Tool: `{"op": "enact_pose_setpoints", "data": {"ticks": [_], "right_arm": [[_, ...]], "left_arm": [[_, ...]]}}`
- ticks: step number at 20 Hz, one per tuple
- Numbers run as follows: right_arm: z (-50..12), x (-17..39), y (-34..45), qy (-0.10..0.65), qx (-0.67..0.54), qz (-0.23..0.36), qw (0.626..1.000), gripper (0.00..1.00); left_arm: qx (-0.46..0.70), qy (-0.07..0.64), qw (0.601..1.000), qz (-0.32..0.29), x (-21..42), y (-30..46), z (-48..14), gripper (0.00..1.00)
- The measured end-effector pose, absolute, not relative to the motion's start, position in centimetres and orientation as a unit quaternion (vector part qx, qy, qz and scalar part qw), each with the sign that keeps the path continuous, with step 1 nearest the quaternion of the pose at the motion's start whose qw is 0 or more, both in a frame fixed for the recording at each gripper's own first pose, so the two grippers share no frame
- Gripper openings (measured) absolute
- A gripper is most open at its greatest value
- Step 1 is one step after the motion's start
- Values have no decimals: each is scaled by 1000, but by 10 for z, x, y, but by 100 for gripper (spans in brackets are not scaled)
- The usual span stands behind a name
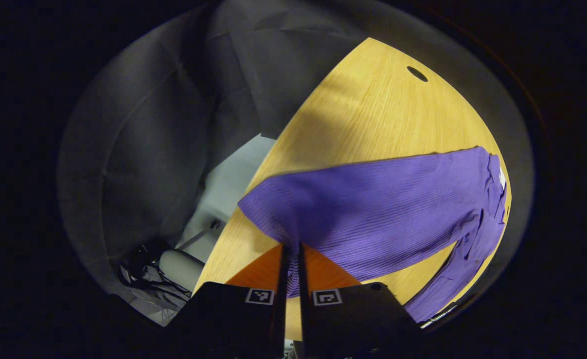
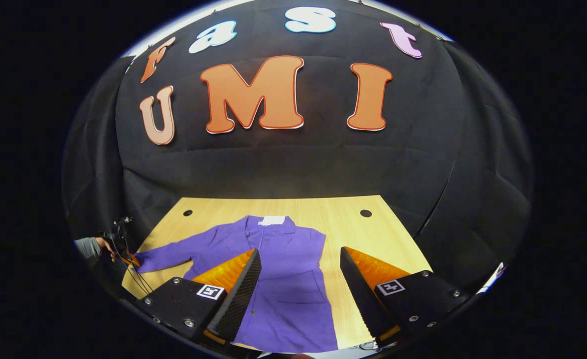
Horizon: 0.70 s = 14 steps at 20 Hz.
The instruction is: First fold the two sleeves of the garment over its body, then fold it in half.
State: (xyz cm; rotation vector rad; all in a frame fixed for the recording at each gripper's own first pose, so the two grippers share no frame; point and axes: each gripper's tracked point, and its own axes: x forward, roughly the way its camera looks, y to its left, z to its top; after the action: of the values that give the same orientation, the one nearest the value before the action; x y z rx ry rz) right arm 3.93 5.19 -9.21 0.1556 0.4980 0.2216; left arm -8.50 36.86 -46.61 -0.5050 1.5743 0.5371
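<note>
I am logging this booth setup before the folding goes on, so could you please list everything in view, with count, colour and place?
garment: one, purple, lying flat on the table, collar toward the far wall, one sleeve stretched out to the side.
white label: one, at the garment's collar.
table: one, light wood, with dark round holes near its far corners.
booth wall: black cloth, behind the table.
floor: pale grey, beside the table in the left gripper view.
hand: one, with a grey sleeve, holding the left gripper at the sleeve end.
left gripper: black with orange fingers, shut on the garment's sleeve.
right gripper: black with orange fingers, open above the garment.
</note>
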Motion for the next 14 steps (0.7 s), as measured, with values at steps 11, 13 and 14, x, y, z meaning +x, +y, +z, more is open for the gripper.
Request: {"op": "enact_pose_setpoints", "data": {"ticks": [11, 13, 14], "right_arm": [[-85, 46, -1, 220, 124, 113, 961, 95], [-83, 44, -7, 214, 126, 115, 962, 95], [-82, 44, -9, 211, 130, 115, 962, 95]], "left_arm": [[-179, 631, 730, 193, -19, 313, -380, 13], [-168, 626, 740, 181, -4, 300, -363, 13], [-162, 625, 744, 175, 4, 290, -355, 13]]}}
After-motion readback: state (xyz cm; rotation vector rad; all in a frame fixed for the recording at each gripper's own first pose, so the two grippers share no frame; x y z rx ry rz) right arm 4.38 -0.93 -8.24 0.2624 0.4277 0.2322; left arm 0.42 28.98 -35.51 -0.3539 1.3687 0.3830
